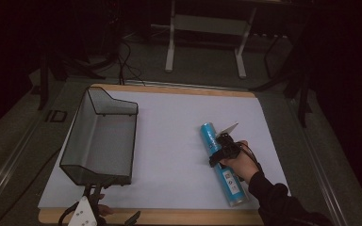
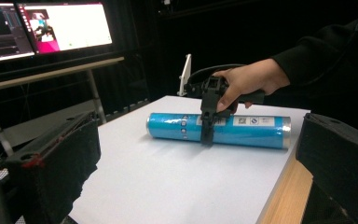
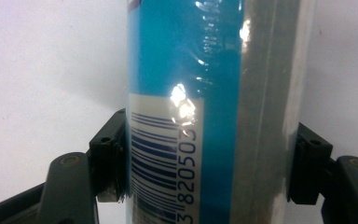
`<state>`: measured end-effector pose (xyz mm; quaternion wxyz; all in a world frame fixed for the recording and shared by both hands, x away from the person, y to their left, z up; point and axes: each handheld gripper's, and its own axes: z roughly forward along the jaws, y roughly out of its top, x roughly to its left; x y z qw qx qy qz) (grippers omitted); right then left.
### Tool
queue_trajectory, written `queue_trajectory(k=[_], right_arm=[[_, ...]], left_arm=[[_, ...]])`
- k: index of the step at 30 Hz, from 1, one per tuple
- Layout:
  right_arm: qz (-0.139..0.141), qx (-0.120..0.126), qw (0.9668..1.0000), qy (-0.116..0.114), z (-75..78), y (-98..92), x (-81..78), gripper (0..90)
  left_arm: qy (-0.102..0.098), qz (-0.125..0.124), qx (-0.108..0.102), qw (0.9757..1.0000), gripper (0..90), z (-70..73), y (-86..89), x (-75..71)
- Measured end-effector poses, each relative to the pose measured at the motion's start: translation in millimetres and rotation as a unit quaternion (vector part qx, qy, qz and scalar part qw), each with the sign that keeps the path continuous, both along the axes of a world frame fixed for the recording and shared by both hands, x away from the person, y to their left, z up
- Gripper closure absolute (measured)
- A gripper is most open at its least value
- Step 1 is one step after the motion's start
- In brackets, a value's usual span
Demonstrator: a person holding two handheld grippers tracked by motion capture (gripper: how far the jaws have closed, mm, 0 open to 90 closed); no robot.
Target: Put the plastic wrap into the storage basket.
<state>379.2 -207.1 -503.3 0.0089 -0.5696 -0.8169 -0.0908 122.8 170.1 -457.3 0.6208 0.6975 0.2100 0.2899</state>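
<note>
A long blue tube with a white barcode label lies on the white sheet, right of the middle. My right gripper, held by a hand from the lower right, is shut across the tube's middle. In the right gripper view both pads press on the sides of the tube. The left gripper view shows the tube lying crosswise with the right gripper clamped over it. My left gripper rests at the table's near left corner, jaws wide apart with nothing between them.
A black mesh basket stands on the left half of the white sheet, just beyond my left gripper. A wooden table edge runs along the front. Monitors and a white desk frame stand beyond the table.
</note>
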Motion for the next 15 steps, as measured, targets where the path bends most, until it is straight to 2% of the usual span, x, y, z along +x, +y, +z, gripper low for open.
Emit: queue_trajectory(k=[10, 12, 15], right_arm=[[-0.009, 0.026, 0.9996, 0.005, 2.4, -6.3, 1.7, 31.5], [-0.006, 0.027, 0.9996, 0.001, 5.6, -7.1, 1.9, 31.5], [-0.004, 0.048, 0.9988, -0.009, 15.0, -9.3, 3.1, 31.5]], left_arm=[[0.002, 0.001, 0.000, 1.0000, 0.6, -0.5, 0.2, 0.8], [0.002, 0.001, 0.002, 1.0000, 0.6, -0.4, 0.3, 0.5], [0.001, 0.002, 0.002, 1.0000, 0.6, -0.3, 0.3, 0.4]])
